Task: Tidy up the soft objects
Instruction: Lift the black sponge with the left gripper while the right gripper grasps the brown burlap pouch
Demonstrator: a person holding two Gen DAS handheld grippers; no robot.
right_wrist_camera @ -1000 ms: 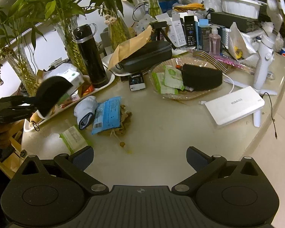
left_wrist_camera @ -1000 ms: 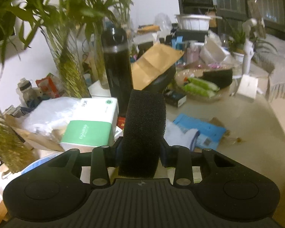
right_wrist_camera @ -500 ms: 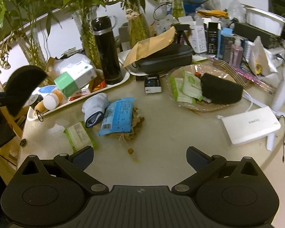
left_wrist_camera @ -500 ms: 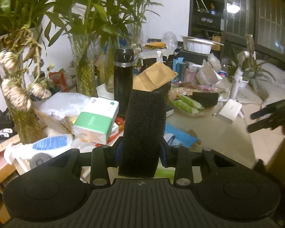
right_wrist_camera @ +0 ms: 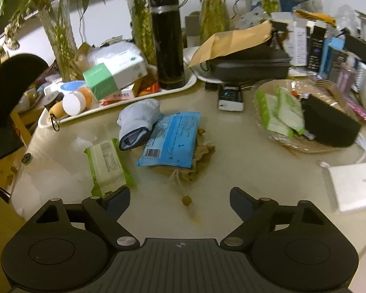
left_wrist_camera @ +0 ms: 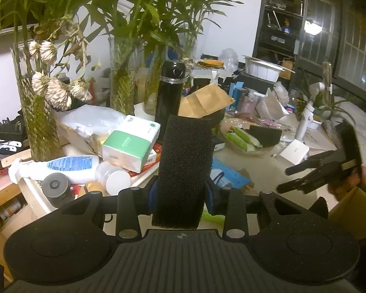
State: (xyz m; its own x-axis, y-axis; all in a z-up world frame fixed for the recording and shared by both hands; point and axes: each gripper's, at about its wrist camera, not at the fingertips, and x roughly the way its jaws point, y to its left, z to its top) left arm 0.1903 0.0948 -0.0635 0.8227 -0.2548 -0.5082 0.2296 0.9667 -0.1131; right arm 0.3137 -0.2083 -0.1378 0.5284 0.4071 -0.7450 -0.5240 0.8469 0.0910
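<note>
The left gripper clamps an upright black sponge that hides its fingertips. The right gripper is closing on nothing above the table; ahead, a blurred sock.

Bare table ahead – blue packet, basket flank it

Two fisheye views from cameras on hand-held grippers. The left wrist view looks across the cluttered table from its edge, slightly downward. The right wrist view looks down more steeply, closer to the tabletop. Both show the black flask and tissue box.
</note>
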